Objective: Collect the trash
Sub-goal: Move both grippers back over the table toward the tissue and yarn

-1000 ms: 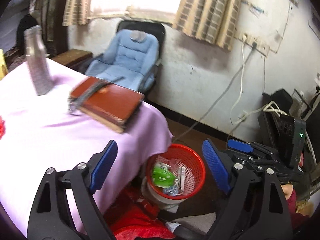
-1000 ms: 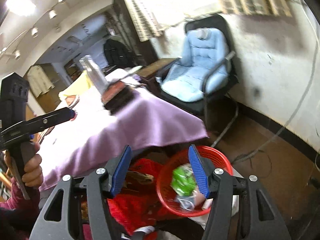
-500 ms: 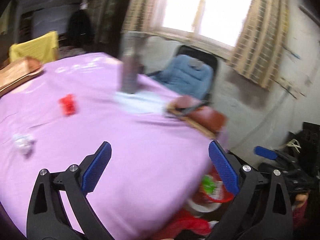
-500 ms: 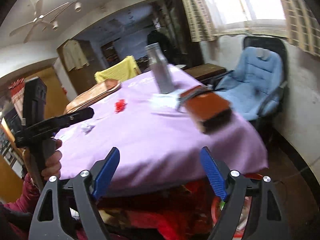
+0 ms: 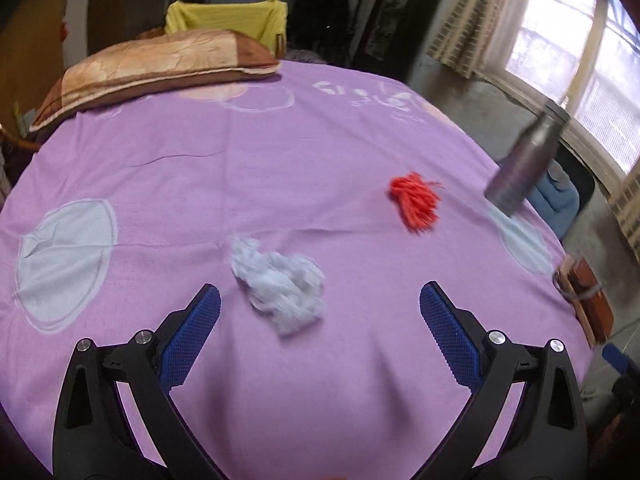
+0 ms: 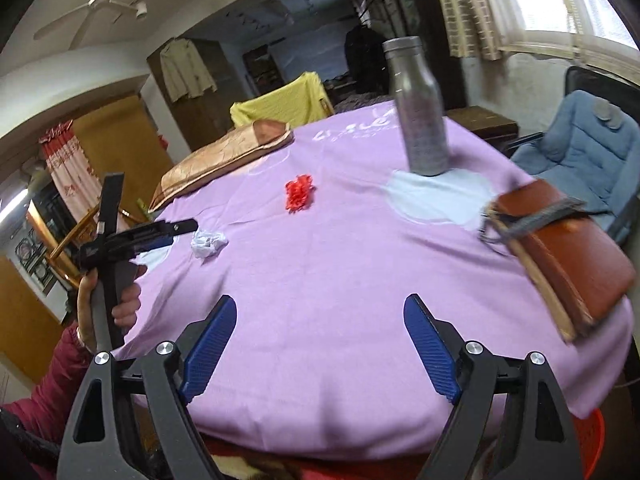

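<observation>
- Trash lies on the purple tablecloth (image 5: pixel 304 140): a crumpled white paper wad (image 5: pixel 280 280) and, beyond it to the right, a red shredded tuft (image 5: pixel 416 200), the two set apart from each other.
- Only the right wrist view shows the left gripper (image 6: pixel 176 228) from outside, held by a hand (image 6: pixel 120 300) in a dark red sleeve at the table's left edge, with its tip just beside the paper wad (image 6: pixel 208 242).
- That view also shows the brown leather case (image 6: pixel 560 256) whole at the table's right edge, a blue padded chair (image 6: pixel 580 148) behind it, and a sliver of the red basket (image 6: pixel 592 444) below the cloth's hem at the lower right.
- The left wrist view shows only a corner of the case (image 5: pixel 584 296) and a blurred, tilted-looking metal bottle (image 5: pixel 524 168); in the right view the bottle (image 6: pixel 420 108) stands upright.
- A tan cushion (image 5: pixel 152 68) rests at the table's far edge.
- Left gripper (image 5: pixel 320 336): fingers spread wide and empty, having just been opening; the paper wad sits just ahead, between the pad lines, untouched.
- Right gripper (image 6: pixel 320 348): jaws have just been opening, wide apart over bare cloth, gripping nothing.
</observation>
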### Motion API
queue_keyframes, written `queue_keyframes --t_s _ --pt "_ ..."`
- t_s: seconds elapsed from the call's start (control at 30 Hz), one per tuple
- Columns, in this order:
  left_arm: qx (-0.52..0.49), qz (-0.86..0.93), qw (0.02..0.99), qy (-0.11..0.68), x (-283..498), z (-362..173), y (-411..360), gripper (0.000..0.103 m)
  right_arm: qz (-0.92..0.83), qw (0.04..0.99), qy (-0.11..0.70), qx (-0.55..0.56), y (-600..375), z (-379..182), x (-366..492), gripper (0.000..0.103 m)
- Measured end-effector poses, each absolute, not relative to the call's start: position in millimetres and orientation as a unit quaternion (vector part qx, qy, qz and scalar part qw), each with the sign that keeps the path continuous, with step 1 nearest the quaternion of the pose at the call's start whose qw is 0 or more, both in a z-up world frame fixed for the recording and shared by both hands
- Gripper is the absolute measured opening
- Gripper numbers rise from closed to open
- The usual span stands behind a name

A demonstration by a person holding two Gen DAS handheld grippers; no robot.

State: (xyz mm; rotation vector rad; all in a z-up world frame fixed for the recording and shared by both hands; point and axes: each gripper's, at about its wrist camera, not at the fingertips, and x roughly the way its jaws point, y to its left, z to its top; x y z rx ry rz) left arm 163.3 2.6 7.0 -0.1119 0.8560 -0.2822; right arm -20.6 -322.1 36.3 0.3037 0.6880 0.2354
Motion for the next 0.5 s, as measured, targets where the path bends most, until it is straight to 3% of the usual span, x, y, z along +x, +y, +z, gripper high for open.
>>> queue_keyframes --t_s 0.3,0.5 --pt "-0.036 -0.125 0.893 0.431 191.7 -16.9 -1.7 0.096 0.141 0.919 0.346 0.123 -292.7 36.0 30.5 0.089" --pt "0.016 -0.109 0.910 0.399 178.7 -10.9 -14.6 0.096 0.159 0.915 0.351 0.120 -278.1 37.2 76.1 0.089"
